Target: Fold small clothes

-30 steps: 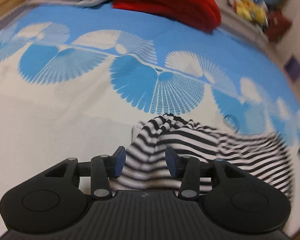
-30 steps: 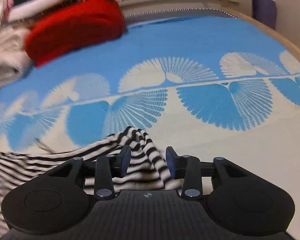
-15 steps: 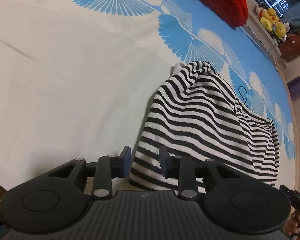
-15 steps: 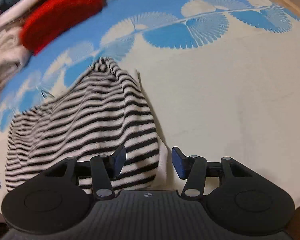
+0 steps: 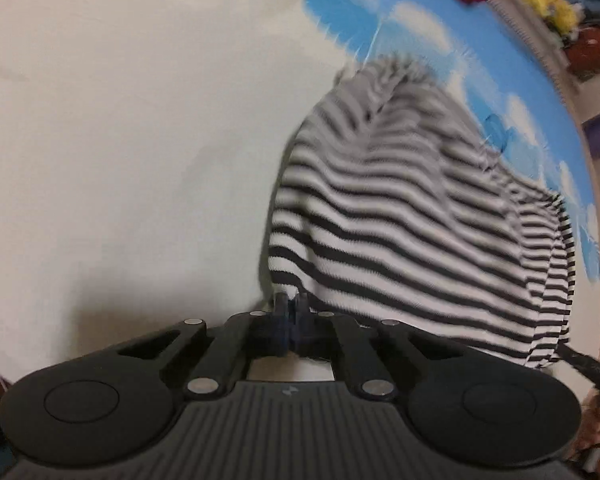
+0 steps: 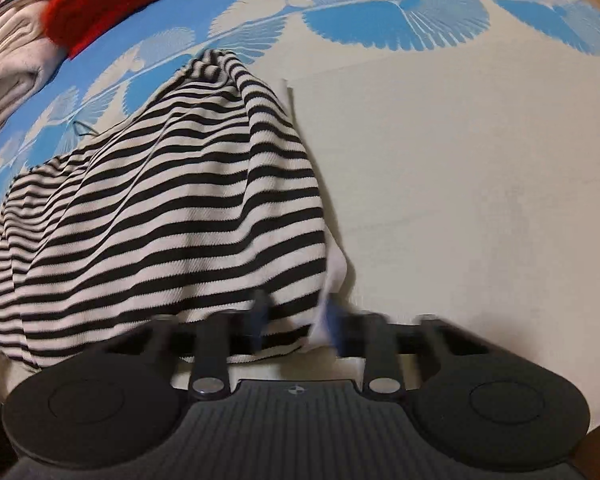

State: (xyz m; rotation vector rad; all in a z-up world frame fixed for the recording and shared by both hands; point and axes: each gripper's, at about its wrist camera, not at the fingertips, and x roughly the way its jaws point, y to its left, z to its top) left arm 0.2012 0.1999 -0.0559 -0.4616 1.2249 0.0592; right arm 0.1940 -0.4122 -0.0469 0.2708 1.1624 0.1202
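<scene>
A black-and-white striped garment [image 5: 420, 216] lies bunched on the cream and blue bed cover; it also shows in the right wrist view [image 6: 172, 208]. My left gripper [image 5: 290, 306] is shut on the garment's near left corner. My right gripper [image 6: 296, 320] stands around the garment's near right corner with its blurred jaws still apart, the hem between them. The right gripper's tip shows at the left wrist view's lower right edge [image 5: 588, 368].
A red folded garment [image 6: 112, 4] and a cream pile [image 6: 8, 68] lie at the far side of the bed cover [image 6: 460, 160]. Yellow plush toys [image 5: 548, 0] and a purple box [image 5: 598, 136] stand beyond the bed's far edge.
Both grippers pulled back to the garment's near hem. The left jaws closed on the left corner. The right jaws are narrowing around the right corner.
</scene>
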